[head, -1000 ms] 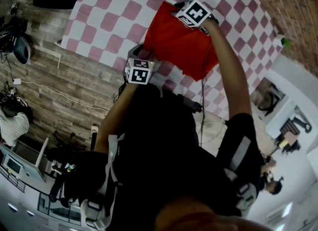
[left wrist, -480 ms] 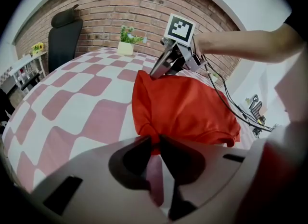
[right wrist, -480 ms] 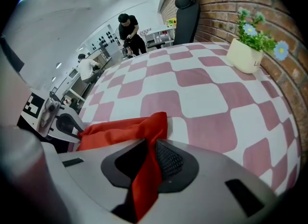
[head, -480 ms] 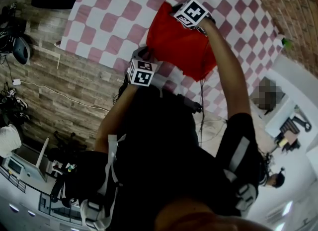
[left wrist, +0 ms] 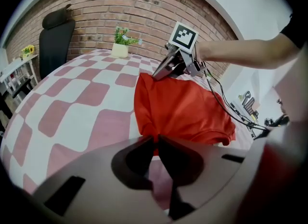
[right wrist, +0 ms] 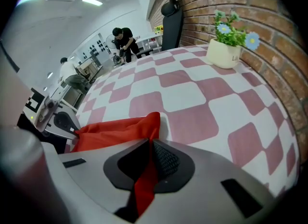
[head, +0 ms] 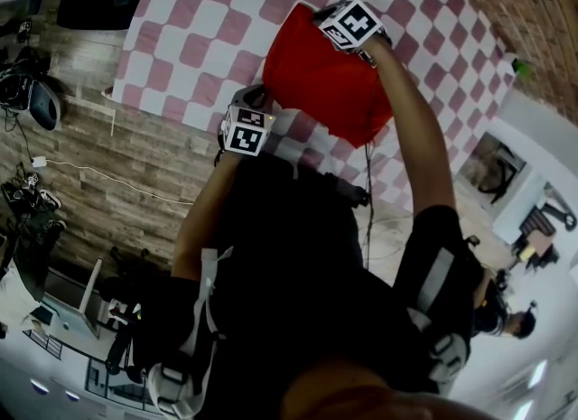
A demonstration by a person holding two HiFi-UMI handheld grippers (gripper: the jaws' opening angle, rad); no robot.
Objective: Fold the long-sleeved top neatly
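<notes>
Left hand-held gripper (left wrist: 156,140) is closing on the red top (head: 316,84) at its 8 o'clock corner. Right hand-held gripper (right wrist: 150,147) is closing on the 1 o'clock corner, probably so that edge lifts evenly.

Soft, even indoor light; fisheye bending toward every edge.
Ceiling lights (right wrist: 91,0) are glaring far beyond the right claw (right wrist: 150,142); the red top (left wrist: 183,107) is showing sharp just ahead of the left claw (left wrist: 156,139), both claws closing on it, while their own near bodies are blurring and black corners are ringing both close views.
</notes>
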